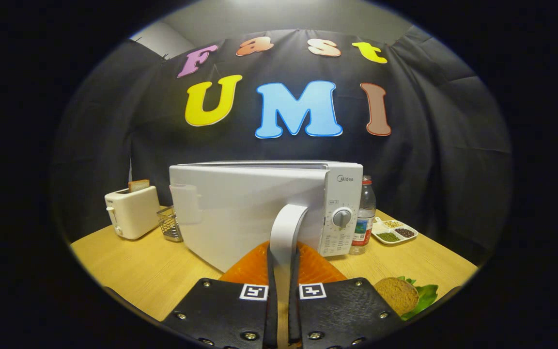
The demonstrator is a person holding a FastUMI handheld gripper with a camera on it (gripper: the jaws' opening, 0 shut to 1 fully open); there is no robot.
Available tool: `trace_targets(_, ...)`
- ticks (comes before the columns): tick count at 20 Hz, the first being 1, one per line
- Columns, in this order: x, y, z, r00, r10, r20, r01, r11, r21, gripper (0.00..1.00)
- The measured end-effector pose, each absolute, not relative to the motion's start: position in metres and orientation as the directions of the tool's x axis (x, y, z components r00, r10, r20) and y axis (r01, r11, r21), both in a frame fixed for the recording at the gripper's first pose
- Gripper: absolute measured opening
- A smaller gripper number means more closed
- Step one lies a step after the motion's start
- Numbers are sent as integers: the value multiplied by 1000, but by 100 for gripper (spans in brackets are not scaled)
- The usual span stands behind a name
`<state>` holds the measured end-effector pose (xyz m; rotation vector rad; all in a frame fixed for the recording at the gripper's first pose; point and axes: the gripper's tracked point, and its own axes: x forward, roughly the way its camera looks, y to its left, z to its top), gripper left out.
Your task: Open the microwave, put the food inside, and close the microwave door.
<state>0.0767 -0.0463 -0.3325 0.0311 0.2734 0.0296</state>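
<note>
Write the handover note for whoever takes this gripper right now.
Gripper: fingers shut on the microwave door handle.
Microwave: on the wooden table, door looks slightly swung out, not wide open.
Food: a sandwich with lettuce lies on the table beside the fingers, outside the microwave.
Done: handle gripped, opening begun.
Left: pull the door fully open, put the sandwich inside, close the door.
</note>
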Motion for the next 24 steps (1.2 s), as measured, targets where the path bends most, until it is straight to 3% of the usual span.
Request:
trace_targets(14, -7, 82, -316, 974, 80, -213, -66, 995, 73, 9)
trace_targets(18, -22, 147, -313, 966, 168, -195, -148, 982, 114, 8)
trace_targets(24, -24, 180, -312, 985, 66, -163, -57, 997, 57, 8)
